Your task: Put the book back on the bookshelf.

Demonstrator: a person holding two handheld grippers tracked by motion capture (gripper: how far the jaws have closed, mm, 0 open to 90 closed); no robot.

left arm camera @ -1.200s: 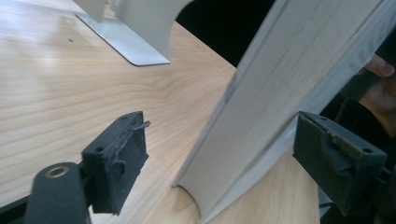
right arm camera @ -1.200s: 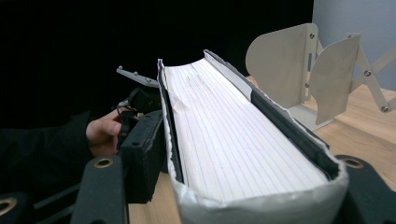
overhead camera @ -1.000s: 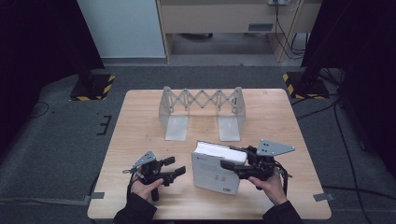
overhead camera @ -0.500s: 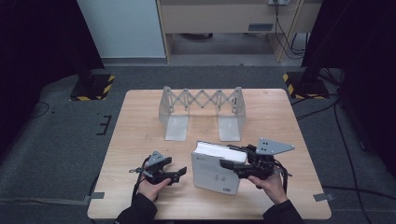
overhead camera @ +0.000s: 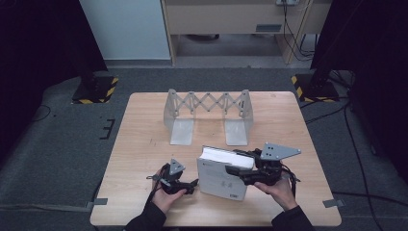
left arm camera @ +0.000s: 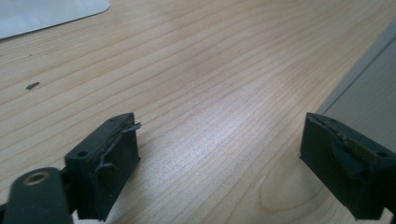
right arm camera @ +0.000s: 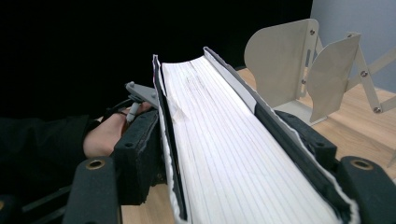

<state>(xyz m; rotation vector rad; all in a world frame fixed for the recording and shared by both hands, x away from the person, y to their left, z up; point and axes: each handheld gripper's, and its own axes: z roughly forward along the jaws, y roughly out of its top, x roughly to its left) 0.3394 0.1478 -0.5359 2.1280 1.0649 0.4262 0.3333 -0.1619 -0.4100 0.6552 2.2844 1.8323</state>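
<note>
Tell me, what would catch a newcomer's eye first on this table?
Probably the thick white book near the table's front edge, clamped between the jaws of the right gripper. Behind it stands a grey metal accordion-style book rack, while the left gripper sits open beside the book, holding nothing.

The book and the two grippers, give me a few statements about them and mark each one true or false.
1. The right gripper clamps the book across its covers. True.
2. The left gripper holds the book too. False: its jaws stand open over bare table, and have just been opening.
3. The book stands inside the metal rack. False: it is nearer the person, apart from the rack.
4. The rack's slots hold nothing. True.
</note>
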